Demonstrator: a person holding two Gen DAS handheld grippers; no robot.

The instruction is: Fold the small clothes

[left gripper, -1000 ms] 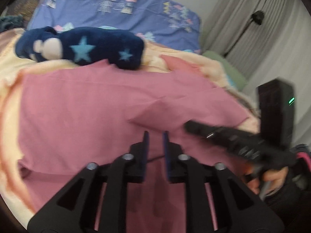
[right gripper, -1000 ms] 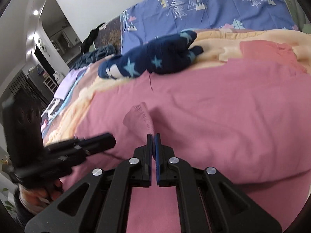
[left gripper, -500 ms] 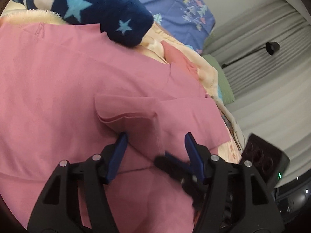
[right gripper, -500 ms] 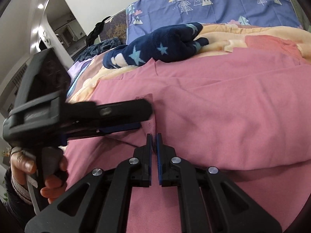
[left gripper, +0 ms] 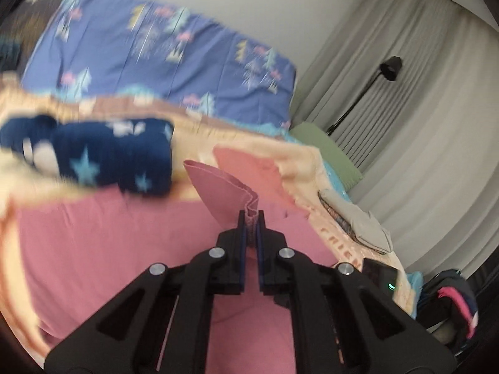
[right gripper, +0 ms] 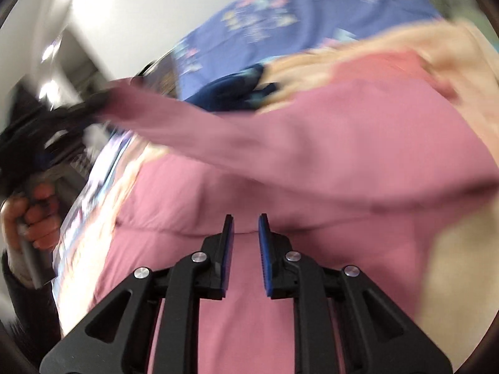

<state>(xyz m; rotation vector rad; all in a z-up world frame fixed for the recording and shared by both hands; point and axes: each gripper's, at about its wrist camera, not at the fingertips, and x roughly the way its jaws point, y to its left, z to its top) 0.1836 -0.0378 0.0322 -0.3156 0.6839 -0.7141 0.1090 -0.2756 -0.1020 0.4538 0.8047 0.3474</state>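
Note:
A pink garment [left gripper: 103,243] lies spread on the bed. My left gripper [left gripper: 251,218] is shut on a bunched pink sleeve [left gripper: 224,193] and holds it lifted above the garment. In the right wrist view the sleeve [right gripper: 237,134] stretches up and left to the left gripper [right gripper: 50,124], held by a hand. My right gripper [right gripper: 245,227] is open and empty, just above the pink garment [right gripper: 249,311].
A navy star-patterned plush garment [left gripper: 93,155] lies behind the pink one on a peach blanket [left gripper: 312,162]. A blue patterned pillow [left gripper: 162,59] is at the back. Folded grey cloth [left gripper: 352,221] lies at the bed's right edge. Curtains and a floor lamp [left gripper: 389,68] stand right.
My left gripper closed on the pink sleeve and lifted it. My right gripper let go of the fabric and opened. Both views are motion-blurred.

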